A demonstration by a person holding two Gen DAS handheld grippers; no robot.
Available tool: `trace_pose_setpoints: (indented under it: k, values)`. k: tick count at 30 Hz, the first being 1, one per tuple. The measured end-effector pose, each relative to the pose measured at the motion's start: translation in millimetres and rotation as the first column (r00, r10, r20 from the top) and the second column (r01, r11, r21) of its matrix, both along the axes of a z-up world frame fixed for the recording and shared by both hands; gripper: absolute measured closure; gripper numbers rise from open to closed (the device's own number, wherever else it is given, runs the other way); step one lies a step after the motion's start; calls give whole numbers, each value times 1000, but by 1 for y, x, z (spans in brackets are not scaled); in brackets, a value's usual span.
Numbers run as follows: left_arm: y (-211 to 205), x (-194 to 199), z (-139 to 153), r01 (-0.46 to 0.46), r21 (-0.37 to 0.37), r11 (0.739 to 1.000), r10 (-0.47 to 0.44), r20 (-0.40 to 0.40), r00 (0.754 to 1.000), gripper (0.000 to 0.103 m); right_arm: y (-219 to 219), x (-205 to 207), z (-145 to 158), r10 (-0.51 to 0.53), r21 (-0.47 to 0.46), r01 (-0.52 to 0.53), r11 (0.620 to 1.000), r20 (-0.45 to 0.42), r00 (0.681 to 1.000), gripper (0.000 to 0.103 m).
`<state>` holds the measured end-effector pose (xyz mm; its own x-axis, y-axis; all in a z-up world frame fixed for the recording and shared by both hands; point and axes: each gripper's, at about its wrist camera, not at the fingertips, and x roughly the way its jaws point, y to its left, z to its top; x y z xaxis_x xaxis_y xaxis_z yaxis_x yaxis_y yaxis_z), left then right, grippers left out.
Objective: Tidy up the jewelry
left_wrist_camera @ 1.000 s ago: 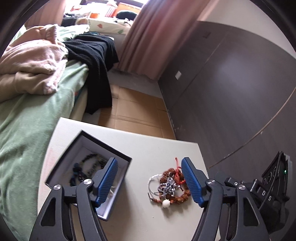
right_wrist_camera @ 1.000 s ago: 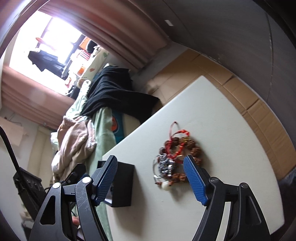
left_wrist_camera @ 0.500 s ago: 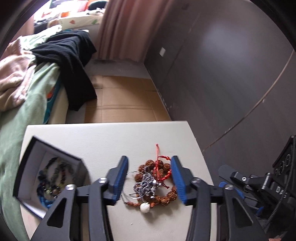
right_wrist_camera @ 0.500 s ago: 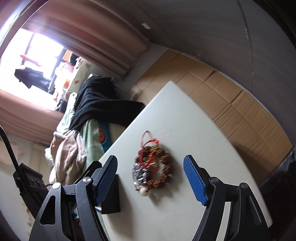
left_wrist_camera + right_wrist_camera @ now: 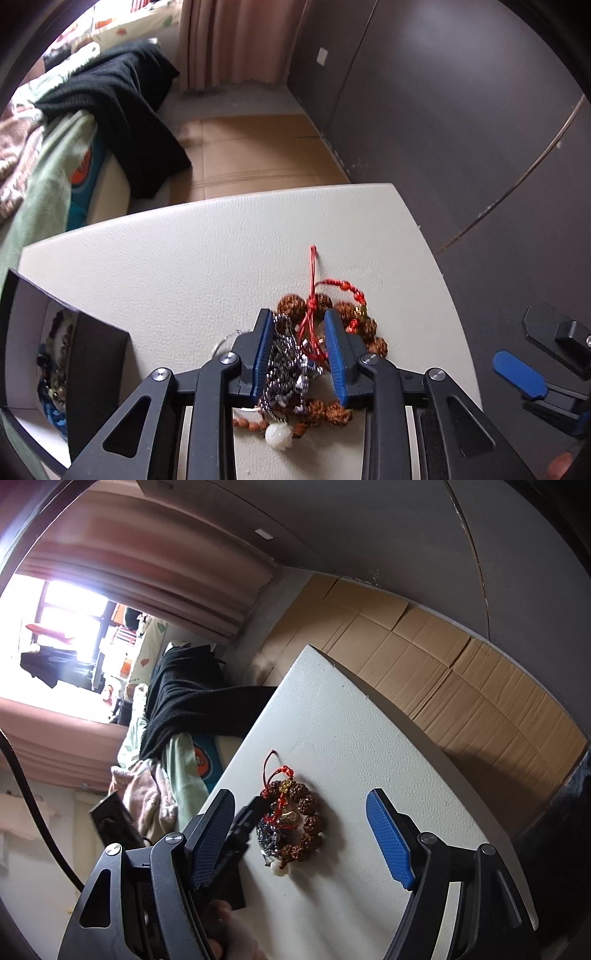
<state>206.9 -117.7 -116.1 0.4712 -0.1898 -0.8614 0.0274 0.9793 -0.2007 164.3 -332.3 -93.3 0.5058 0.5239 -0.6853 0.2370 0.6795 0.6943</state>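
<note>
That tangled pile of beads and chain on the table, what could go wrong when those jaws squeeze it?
The left gripper is closing its jaws around the silver chain, which lies knotted with the red cord and brown bead bracelet. Lifting may drag the whole clump, or snag the cord. The thin chain could also slip free short of the open box.
</note>
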Motion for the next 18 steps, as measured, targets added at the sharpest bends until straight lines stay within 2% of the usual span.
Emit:
trace_pose_setpoints:
  k: [3, 6, 10, 14, 16, 18]
  values:
    - [-2, -2, 0, 4, 20, 1000, -4, 11, 1000, 74, 1, 1, -1, 5, 5, -5, 1000, -3, 1000, 29]
    - [-5, -3, -1, 2, 63, 998, -3, 20, 1000, 84, 3, 1, -1, 11, 5, -11, 1000, -5, 1000, 29]
    - [-10, -6, 0, 26, 99, 995, -28, 20, 999, 88, 6, 3, -1, 15, -2, -15, 1000, -10, 1000, 29]
    - [-12, -3, -2, 61, 4, 998, -61, -24, 998, 87, 9, 3, -2, 18, -13, -18, 1000, -15, 1000, 29]
    - [-13, -1, -6, 58, 18, 998, -58, -36, 998, 87, 11, 5, -3, 19, -16, -19, 1000, -17, 1000, 29]
    - [-10, 0, -8, 48, 2, 999, -47, -35, 998, 87, 13, 6, -5, 21, -19, -22, 1000, -23, 1000, 29]
